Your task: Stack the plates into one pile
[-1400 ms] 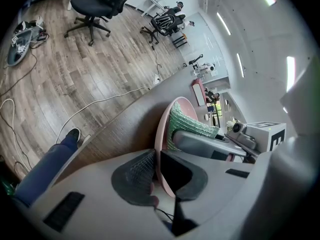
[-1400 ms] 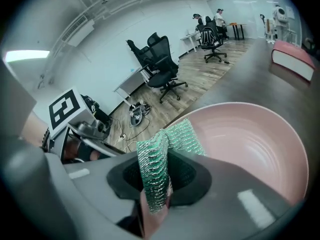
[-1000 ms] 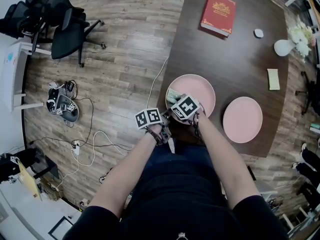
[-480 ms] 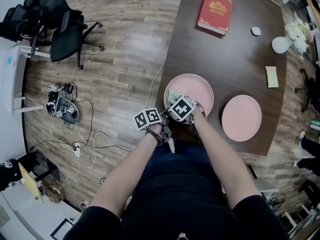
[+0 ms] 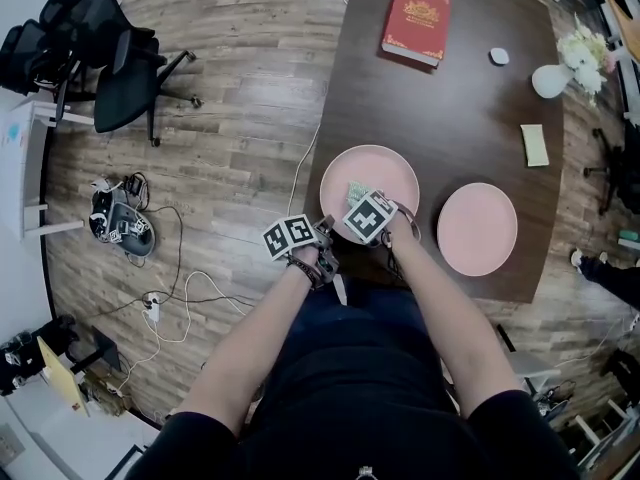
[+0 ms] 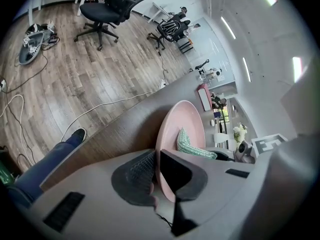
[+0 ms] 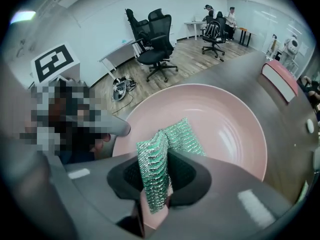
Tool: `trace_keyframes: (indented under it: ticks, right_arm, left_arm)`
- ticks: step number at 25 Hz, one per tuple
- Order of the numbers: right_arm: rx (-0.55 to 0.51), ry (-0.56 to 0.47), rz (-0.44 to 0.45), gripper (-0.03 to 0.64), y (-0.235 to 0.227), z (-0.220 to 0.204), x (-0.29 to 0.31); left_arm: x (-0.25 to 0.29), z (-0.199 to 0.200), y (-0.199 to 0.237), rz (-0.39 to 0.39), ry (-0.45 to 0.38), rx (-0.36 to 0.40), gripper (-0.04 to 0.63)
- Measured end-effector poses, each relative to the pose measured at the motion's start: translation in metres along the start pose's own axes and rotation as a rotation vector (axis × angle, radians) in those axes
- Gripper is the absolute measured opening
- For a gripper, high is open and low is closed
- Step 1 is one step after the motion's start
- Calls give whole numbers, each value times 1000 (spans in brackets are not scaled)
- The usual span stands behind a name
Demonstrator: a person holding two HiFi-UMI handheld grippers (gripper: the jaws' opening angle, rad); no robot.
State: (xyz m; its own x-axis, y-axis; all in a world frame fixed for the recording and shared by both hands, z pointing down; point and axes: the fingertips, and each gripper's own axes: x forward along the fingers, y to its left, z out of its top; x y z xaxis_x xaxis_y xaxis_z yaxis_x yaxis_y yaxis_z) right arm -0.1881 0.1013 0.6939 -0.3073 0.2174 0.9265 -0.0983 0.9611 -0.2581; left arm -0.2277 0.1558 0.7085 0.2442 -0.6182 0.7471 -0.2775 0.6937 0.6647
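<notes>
Head view: a round pink plate lies at the dark wooden worktop's near edge, with a second pink plate beside it. The left gripper jaws pinch the first plate's rim; the right gripper jaws pinch a glittery green cloth resting on it.

Right gripper at lower centre, jaws pinching a folded green scouring pad, pink plate filling mid-frame on a dark table, black office chairs top centre, red book far right

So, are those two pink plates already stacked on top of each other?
No: one pink plate and the other pink plate lie side by side on the table, not touching.
</notes>
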Motion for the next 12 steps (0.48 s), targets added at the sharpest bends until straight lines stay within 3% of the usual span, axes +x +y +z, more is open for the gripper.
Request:
trace_keyframes:
  ticks: [12]
  right_arm:
    - [-16,115,-112,87,-26,-45,-10]
  left_arm:
    - [4,1,1,8,-15,-20,26]
